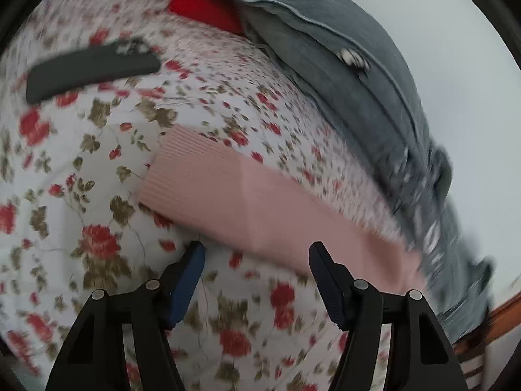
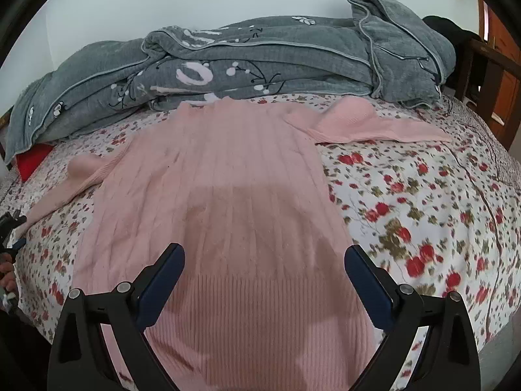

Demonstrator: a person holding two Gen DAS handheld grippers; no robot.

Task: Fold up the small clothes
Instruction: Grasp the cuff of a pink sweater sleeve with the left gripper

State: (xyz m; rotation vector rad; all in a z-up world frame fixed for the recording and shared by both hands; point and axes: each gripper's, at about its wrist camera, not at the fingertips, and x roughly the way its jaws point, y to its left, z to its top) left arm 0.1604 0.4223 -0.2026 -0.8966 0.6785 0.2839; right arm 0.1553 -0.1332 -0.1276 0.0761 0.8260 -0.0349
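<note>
The left wrist view is motion-blurred, worst along its right side, so the grey blanket (image 1: 374, 75) there smears into streaks. At its bottom the left gripper (image 1: 257, 254) stands with jaws apart and nothing between them, just short of a pink sleeve (image 1: 247, 195) that runs from the ribbed cuff at centre down to the lower right, where blur swallows it. Beyond, in the upper left, a dark flat object (image 1: 91, 68) lies on the floral sheet (image 1: 65, 179); what it is cannot be made out. Something red (image 1: 202, 3) shows at the top, partly under the blanket. Only the right wrist view shows the whole sweater (image 2: 221, 195): pink, ribbed, spread flat on the sheet (image 2: 423, 211) at centre frame, sleeves out to either side, its hem cut off at the bottom edge. The right gripper (image 2: 263, 257) hangs over the lower body, jaws wide apart and empty. Behind the collar the blanket (image 2: 228, 65) is heaped across the bed.
</note>
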